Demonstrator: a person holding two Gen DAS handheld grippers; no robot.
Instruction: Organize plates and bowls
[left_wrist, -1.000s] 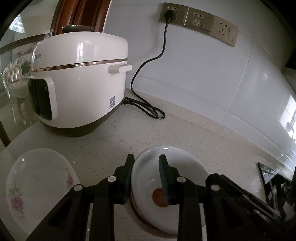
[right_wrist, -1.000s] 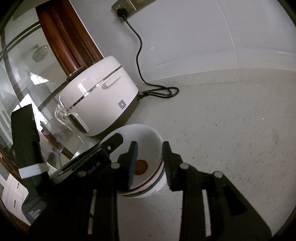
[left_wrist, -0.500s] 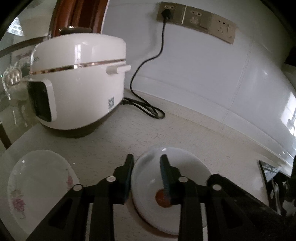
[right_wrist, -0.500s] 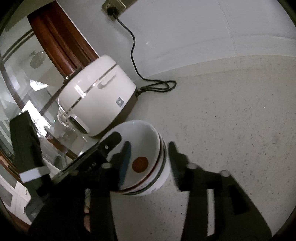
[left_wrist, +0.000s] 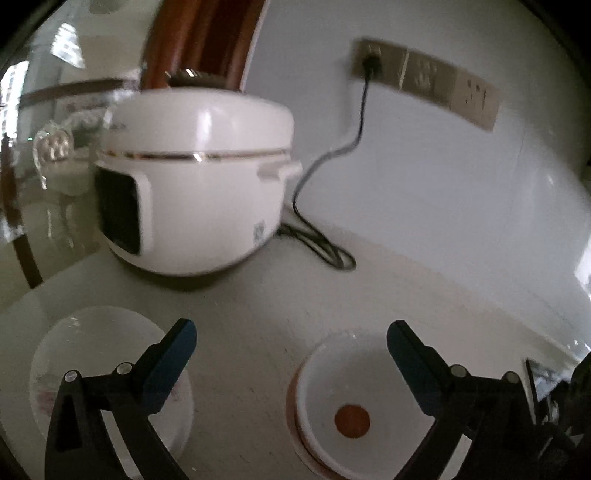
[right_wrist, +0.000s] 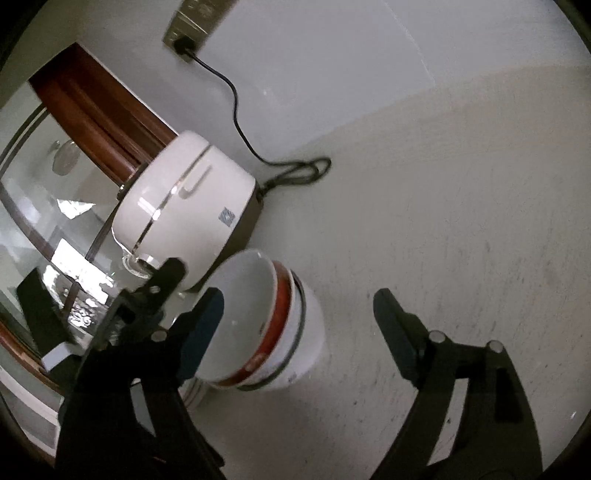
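Left gripper (left_wrist: 291, 345): jaws opening, spread wide, nothing pressed between the pads. Its right finger overlaps the bowls' (left_wrist: 345, 402) rim in the picture; contact cannot be told. Bowls sit at 5 o'clock in the left wrist view, nested, a red-brown spot in the bottom of the top one, near edge cut off by the frame. Whole view is motion-blurred.

Plate (left_wrist: 92, 354) at 8 o'clock on the counter (left_wrist: 258, 314), well apart from the bowls, partly hidden behind the left finger; its pattern is too smeared to read.

Right gripper (right_wrist: 299, 310): jaws opening. The bowl stack lies between the fingers toward the left one; the right pad stands clear of it. The left pad overlaps the inner wall of the top bowl; touch uncertain. A red band and a dark rim line show on the lower bowls; exact count hard to fix. Base of the stack partly hidden at 7 o'clock.

Cooker (left_wrist: 195, 184) at 10 o'clock, cord (left_wrist: 321, 162) running up to the sockets (left_wrist: 424, 79). Glass panel left of it, reflections only.
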